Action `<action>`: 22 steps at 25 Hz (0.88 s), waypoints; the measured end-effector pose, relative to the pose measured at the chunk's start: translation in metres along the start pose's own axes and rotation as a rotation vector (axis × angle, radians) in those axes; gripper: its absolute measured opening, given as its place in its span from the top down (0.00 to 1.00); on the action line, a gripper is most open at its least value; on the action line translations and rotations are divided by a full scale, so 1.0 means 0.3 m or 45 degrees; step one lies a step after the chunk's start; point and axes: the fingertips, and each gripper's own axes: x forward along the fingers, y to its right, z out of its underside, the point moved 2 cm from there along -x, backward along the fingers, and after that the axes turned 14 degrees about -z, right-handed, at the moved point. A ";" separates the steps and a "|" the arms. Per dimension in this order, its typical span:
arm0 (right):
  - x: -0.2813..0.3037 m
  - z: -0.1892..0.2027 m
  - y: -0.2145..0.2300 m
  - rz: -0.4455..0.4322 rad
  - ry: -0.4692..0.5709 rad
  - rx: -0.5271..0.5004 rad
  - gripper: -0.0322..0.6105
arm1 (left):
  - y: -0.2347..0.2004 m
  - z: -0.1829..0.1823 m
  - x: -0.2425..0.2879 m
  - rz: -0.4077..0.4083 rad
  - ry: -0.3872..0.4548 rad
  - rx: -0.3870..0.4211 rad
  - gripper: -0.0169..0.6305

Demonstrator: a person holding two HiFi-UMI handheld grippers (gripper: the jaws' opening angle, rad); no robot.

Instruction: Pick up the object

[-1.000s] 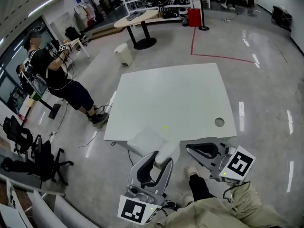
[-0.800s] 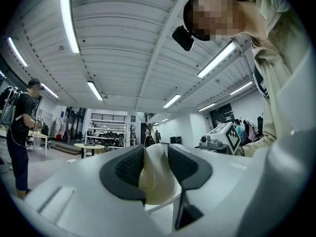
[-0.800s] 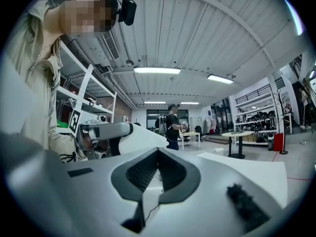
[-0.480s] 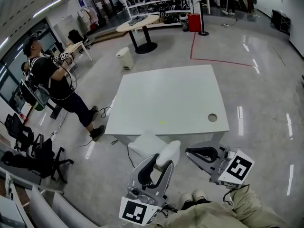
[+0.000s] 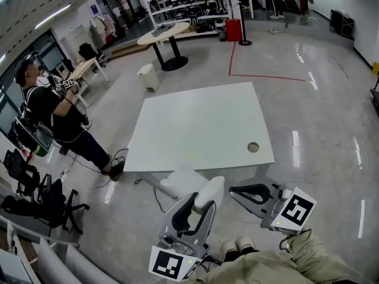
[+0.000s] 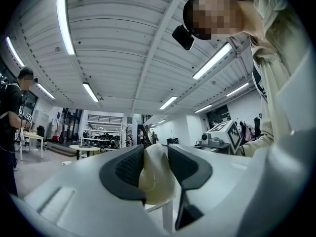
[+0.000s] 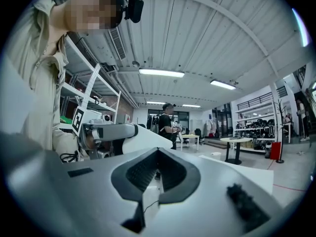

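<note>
A white object [image 5: 208, 187] with a rounded end is pinched in my left gripper [image 5: 202, 200], low in the head view, in the air in front of the white table [image 5: 201, 123]. A wider white part of it [image 5: 182, 180] reaches toward the table's near edge. In the left gripper view the cream-white object [image 6: 157, 181] fills the gap between the dark pads of my left gripper [image 6: 155, 163]. My right gripper [image 5: 234, 189] hovers to the right, apart from the object. Its jaws meet with nothing between them, as the right gripper view [image 7: 158, 155] shows.
The table has a round hole [image 5: 253, 147] near its right front corner. A person in black [image 5: 50, 111] stands at the left by office chairs [image 5: 35, 194]. Farther back are a bin [image 5: 146, 76], a round table [image 5: 163, 34] and shelves. Shiny floor lies all around.
The table has slid away and upward in the head view as the person stepped back. Both grippers keep their places, the left still holding the white object.
</note>
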 end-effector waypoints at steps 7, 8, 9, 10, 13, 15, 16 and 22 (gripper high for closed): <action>-0.029 0.000 -0.002 -0.007 -0.026 0.000 0.95 | 0.033 -0.008 0.012 0.013 -0.012 0.007 0.73; -0.030 -0.009 -0.003 -0.006 -0.011 -0.006 0.95 | 0.033 -0.014 0.012 0.010 0.003 0.015 0.73; -0.030 -0.017 -0.006 -0.005 0.007 -0.013 0.95 | 0.033 -0.019 0.010 0.008 0.013 0.020 0.73; -0.031 -0.022 -0.008 -0.005 0.016 -0.018 0.95 | 0.036 -0.019 0.007 0.009 0.005 0.016 0.73; -0.031 -0.026 -0.008 -0.005 0.023 -0.027 0.95 | 0.040 -0.014 0.004 0.010 -0.012 0.010 0.73; -0.031 -0.029 -0.005 -0.007 0.025 -0.031 0.95 | 0.036 -0.019 0.007 0.004 0.006 0.018 0.73; -0.030 -0.030 -0.003 -0.008 0.026 -0.031 0.95 | 0.037 -0.018 0.009 0.004 -0.003 0.013 0.73; -0.021 -0.018 0.007 -0.012 0.029 -0.037 0.95 | 0.033 -0.001 0.018 0.012 -0.018 0.010 0.73</action>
